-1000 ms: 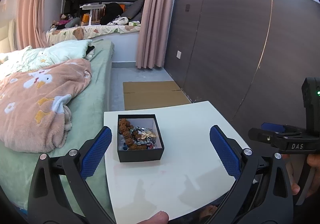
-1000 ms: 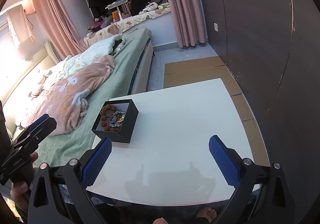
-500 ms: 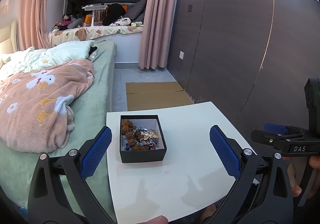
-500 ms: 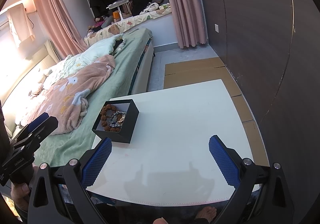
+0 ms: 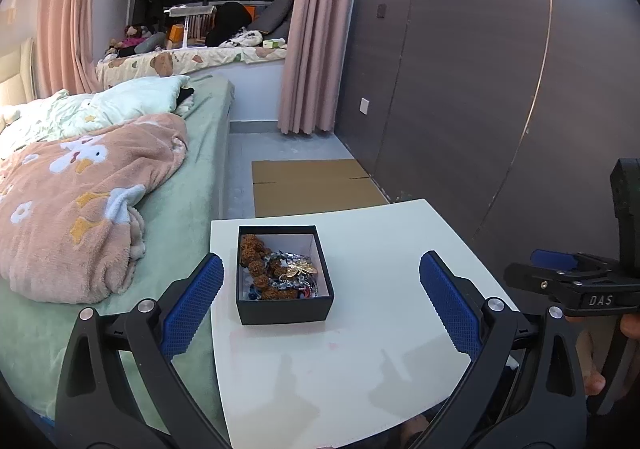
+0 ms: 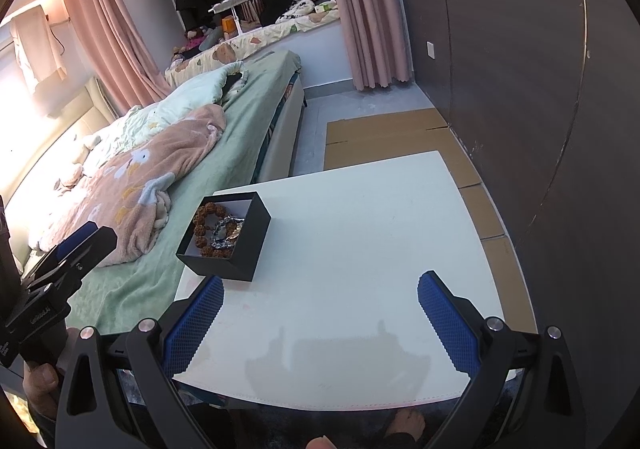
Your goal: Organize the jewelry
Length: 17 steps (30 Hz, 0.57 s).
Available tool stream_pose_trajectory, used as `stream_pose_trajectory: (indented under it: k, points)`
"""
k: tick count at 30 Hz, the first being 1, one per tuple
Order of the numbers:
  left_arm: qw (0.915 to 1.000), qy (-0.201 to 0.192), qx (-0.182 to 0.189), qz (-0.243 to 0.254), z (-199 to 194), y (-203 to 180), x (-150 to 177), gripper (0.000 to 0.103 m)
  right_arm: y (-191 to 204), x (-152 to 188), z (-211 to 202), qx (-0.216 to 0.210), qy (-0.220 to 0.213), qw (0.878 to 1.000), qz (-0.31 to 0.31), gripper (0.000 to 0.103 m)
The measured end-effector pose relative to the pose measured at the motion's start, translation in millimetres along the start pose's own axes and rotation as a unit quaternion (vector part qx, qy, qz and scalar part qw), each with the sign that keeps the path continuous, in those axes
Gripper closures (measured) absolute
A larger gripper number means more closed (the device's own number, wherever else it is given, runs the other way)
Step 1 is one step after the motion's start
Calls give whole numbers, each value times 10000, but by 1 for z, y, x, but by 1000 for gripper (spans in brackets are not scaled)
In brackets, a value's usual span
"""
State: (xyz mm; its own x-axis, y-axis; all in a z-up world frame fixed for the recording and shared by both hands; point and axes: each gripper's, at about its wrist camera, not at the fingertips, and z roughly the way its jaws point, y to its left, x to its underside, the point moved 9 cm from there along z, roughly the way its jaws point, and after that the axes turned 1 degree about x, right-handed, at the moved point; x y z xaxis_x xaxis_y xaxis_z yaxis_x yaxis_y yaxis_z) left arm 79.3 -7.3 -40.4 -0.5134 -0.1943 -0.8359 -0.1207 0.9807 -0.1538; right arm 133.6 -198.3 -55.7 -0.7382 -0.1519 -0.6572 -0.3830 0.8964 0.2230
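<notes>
Left gripper [image 5: 320, 305] jaws spread wide, blue pads [image 5: 192, 305] apart, nothing between them; it hovers over the near-left part of the white table [image 5: 380, 361], not touching it. Right gripper [image 6: 320, 323] likewise spread wide and carrying nothing, hovering over the near edge of the table [image 6: 360, 249], pads [image 6: 448, 325] well apart. Black jewelry box [image 5: 285, 275] sits open on the table by its left edge, toward the far-left corner, upright, lid off. In the left wrist view the box is just ahead of the left gripper, nearer its left pad. In the right wrist view the box [image 6: 226, 235] is ahead and left of the right gripper, just beyond its left pad, with one corner at the table's left edge. Inside the box: brown beaded bracelet [image 5: 256, 261] along the left and near walls, silver chain tangle [image 5: 288, 273] in the middle, gold dragonfly piece [image 5: 301, 269] on top of the chain. Small bits of red and blue show at the near wall, too small to identify. White lining visible on the far inner wall. All jewelry is inside the box. Bed [image 5: 188, 209] with green sheet runs along the table's left edge, pink floral blanket [image 5: 80, 205] heaped on it. Flattened cardboard [image 5: 312, 185] lies on the floor beyond the far edge. Dark panel wall [image 5: 480, 89] to the right.
</notes>
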Motion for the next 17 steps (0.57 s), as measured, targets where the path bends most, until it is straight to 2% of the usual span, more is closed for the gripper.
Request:
stream_pose_trajectory:
  k: [12, 17]
  points:
    - [9999, -78, -1, -74, -5, 7, -1, 5, 6, 0, 4, 81, 53, 10000, -6, 8]
    - [9998, 120, 5, -145, 2, 12, 3, 5, 5, 3, 9, 147, 72, 9999, 10, 8]
